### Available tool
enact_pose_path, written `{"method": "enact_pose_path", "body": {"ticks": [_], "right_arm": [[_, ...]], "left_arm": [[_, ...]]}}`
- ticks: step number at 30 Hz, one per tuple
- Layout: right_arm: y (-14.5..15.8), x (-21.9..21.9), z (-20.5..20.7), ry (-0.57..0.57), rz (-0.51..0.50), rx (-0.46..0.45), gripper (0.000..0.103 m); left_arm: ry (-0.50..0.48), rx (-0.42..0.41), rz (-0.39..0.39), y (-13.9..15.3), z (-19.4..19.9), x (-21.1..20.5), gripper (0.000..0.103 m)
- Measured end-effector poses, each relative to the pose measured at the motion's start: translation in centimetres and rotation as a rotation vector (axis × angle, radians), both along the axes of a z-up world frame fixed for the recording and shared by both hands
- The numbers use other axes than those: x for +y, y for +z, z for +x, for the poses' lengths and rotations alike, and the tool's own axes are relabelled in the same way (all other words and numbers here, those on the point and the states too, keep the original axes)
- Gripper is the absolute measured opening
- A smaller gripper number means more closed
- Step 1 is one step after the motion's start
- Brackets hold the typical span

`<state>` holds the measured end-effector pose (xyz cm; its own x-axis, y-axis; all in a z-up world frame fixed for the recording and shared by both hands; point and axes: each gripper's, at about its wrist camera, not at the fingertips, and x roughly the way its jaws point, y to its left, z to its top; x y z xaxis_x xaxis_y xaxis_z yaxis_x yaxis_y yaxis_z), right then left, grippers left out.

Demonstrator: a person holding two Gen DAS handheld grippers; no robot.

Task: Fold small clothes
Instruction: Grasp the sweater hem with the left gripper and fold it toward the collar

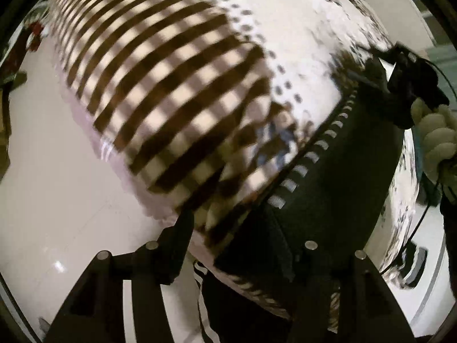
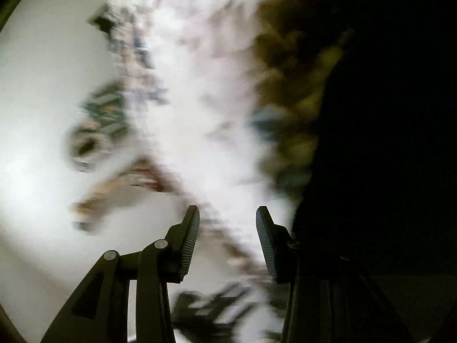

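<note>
Jaws of the left gripper [image 1: 242,228] stand apart over the checked garment [image 1: 171,108], not pinching it; the right gripper [image 2: 228,237] is spread too (its view blurred). Its long axis runs diagonally across the white table [image 1: 57,200], beside a black garment [image 1: 342,171].

Most of the right wrist view is smeared with motion: the pale patterned cloth [image 2: 200,108] is only a streaky mass, and the small things on the counter [image 2: 34,114] beside it cannot be made out. Its right side is black. In the left view, the checked garment [image 1: 177,91] blurs, and dark fabric [image 1: 342,177] hides one of the fingers.
</note>
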<state>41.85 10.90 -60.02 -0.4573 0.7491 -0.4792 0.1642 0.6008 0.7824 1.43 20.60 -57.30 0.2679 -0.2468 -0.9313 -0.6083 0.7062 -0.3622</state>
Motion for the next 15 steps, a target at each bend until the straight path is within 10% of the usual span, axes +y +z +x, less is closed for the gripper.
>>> {"method": "enact_pose_path", "body": {"ticks": [8,15], "right_arm": [[3.9,-15.0,-4.9,-0.025,-0.330,-0.206,0.045],[-1.0,-22.9,-19.0,-0.079,-0.407,0.027,0.052]], "left_arm": [[-0.187,0.028,0.099,-1.3,3.6,-3.6,0.052],[-0.252,0.037,0.176,-2.0,3.5,-5.4,0.051]]}}
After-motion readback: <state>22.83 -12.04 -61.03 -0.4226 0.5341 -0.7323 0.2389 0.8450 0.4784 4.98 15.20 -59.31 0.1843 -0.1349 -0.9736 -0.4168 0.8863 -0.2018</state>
